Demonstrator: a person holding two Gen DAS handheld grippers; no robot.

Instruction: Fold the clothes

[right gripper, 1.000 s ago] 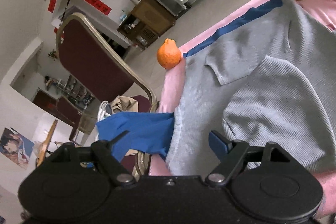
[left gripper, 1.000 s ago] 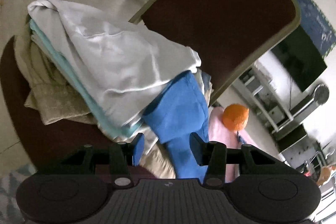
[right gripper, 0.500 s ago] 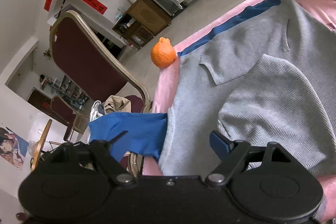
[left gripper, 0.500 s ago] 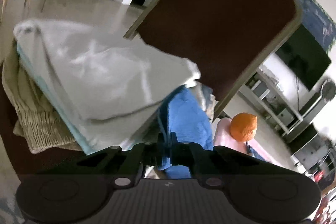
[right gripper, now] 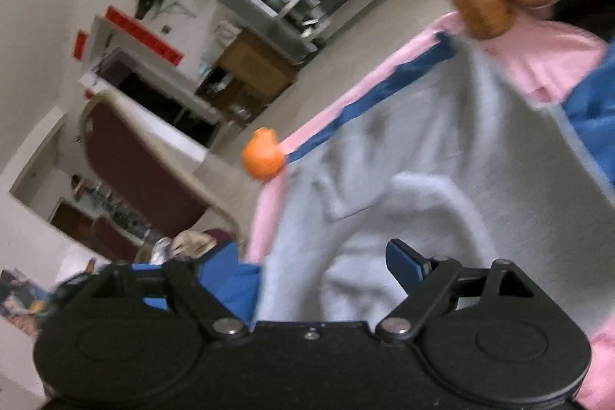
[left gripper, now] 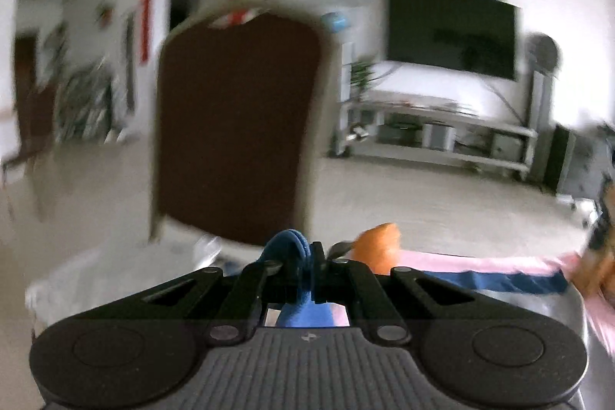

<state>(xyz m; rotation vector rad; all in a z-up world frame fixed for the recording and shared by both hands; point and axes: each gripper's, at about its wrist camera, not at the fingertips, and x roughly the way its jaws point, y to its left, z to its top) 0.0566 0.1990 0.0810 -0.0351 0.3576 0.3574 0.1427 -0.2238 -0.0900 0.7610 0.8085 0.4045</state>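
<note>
While the left gripper [left gripper: 319, 258], lower centre, pinches the blue garment [left gripper: 294, 248] for carrying, the right gripper [right gripper: 303, 266] hangs wide open, empty, over the grey shirt [right gripper: 442, 156].

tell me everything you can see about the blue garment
The blue garment is bright blue, soft, knit-looking cloth. In the left wrist view a bunched fold of it is pinched in the shut left gripper, with more hanging below behind the fingers. In the right wrist view blue cloth shows past the edge of the pink table cover, beside the grey shirt, near the open right gripper, which does not hold it. Motion blur hides its shape and type.
</note>
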